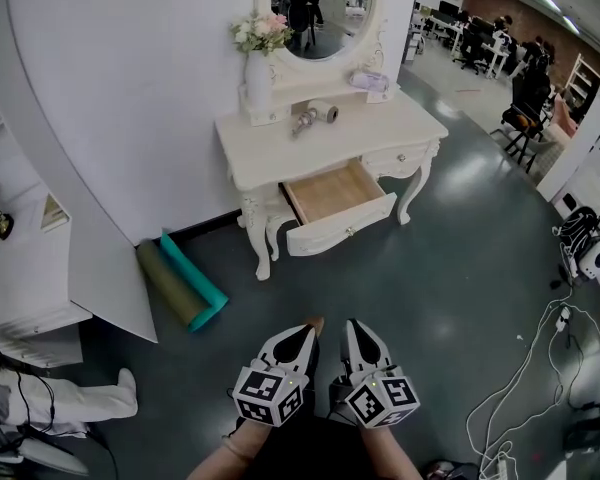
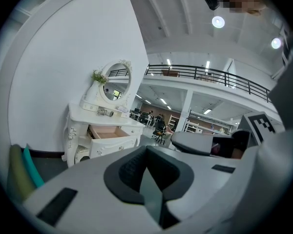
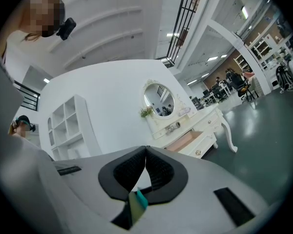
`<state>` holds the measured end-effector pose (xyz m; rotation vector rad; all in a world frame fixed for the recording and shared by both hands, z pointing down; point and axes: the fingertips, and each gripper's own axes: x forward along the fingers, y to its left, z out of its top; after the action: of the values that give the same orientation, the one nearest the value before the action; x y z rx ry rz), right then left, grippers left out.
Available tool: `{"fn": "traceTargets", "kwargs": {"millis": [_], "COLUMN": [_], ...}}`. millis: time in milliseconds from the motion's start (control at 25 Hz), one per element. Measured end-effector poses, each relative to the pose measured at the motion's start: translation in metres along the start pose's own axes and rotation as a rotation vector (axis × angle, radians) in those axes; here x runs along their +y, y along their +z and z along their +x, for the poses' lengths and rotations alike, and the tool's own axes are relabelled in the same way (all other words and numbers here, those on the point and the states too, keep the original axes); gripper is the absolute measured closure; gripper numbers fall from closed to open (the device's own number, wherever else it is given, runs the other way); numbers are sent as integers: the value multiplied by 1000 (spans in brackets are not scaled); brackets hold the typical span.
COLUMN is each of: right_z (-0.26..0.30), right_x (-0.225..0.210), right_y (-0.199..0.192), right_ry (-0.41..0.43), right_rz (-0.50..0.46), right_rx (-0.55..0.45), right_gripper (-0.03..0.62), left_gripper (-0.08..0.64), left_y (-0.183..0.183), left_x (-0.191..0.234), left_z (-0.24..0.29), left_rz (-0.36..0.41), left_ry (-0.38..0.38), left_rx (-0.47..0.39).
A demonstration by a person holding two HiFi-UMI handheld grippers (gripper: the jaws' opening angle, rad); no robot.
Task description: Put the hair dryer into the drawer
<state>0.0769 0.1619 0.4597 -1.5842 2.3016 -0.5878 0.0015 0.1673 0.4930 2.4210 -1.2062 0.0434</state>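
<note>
Our left claw (image 1: 313, 326) and right claw (image 1: 352, 326) are shut, empty; the silver-grey hair dryer (image 1: 315, 116) lies crosswise far ahead of the left.

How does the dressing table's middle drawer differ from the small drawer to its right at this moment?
The middle drawer is pulled out, showing its bare wooden inside; the small drawer is shut flush with the front of the dressing table. The middle drawer is also clearly wider than the small drawer. Both have white fronts with a small knob.
</note>
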Motion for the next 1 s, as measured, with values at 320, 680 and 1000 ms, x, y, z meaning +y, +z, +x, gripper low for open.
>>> {"fn": "traceTargets", "kwargs": {"millis": [320, 680, 1000], "right_z": [8, 58, 112], "right_x": [-21, -46, -65], "right_y": [7, 11, 24], "right_ry": [-35, -43, -43], "right_rz": [-11, -10, -1], "right_rx": [-3, 15, 27], "right_gripper": [565, 565, 565], "left_gripper": [546, 546, 546], "left_y": [4, 19, 47], "left_x": [0, 31, 57], "left_z": [23, 68, 117], "left_rz": [-11, -28, -27], "left_ry": [-29, -15, -22], "left_rx": [-3, 5, 15]}}
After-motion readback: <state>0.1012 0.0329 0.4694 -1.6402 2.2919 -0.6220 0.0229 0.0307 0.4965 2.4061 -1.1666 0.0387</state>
